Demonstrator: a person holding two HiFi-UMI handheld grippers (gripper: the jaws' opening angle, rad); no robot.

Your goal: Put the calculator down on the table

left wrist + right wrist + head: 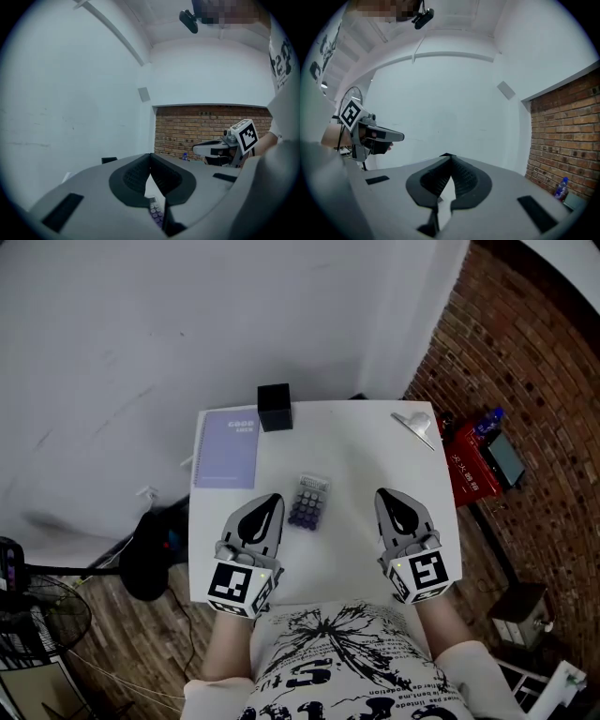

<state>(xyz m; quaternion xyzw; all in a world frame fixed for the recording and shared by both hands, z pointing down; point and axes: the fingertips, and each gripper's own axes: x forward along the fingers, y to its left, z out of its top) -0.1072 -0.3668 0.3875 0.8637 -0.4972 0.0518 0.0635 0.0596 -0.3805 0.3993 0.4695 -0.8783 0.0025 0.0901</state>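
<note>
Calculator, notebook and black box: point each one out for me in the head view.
calculator [308,503], head view, middle of its keypad.
notebook [227,451], head view, centre of its purple cover.
black box [275,406], head view, its top face.

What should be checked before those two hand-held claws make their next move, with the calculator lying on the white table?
1. Calculator lies flat on the table: ok.
2. Left gripper has its jaws together with nothing between them: ok.
3. Right gripper has its jaws together with nothing between them: ok.
4. Neither gripper touches the calculator, which sits between them: ok.
5. Calculator lies apart from the purple notebook and the black box: ok.
6. Calculator's display is facing up and undamaged: cannot tell, too small to make out.
</note>
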